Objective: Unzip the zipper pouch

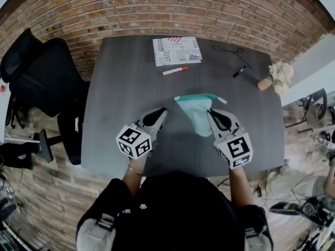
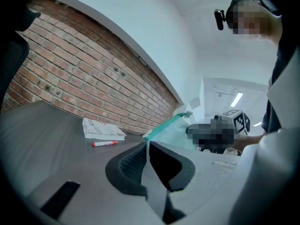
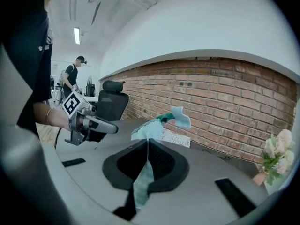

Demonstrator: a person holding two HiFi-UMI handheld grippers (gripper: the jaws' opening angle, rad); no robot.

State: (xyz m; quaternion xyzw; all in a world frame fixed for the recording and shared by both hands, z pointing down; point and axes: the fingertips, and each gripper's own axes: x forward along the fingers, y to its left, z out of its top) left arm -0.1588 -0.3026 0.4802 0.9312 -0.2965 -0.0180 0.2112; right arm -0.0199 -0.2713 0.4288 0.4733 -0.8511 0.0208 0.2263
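In the head view, the teal zipper pouch point(image 1: 194, 109) is seen at the middle of the frame, above the dark grey table point(image 1: 120, 88), between the two grippers. In the right gripper view, the jaws of the right gripper point(image 3: 147, 142) are closed on the pouch fabric, which is pinched between the pads and runs down past them. A pale tab point(image 3: 182, 117) is seen sticking up from the pouch's top edge. In the left gripper view, the jaws of the left gripper point(image 2: 147, 144) are pressed together and nothing is seen between them. The pouch's near corner is seen just beyond their tips, but contact cannot be made out. Toward the upper middle of the head view, a printed booklet point(image 1: 177, 50) lies flat on the table with a red marker point(image 1: 174, 70) just below it. A black cable point(image 1: 230, 50) and a small bunch of flowers point(image 1: 277, 76) are placed at the upper right. A black office chair point(image 1: 42, 72) stands at the left edge.
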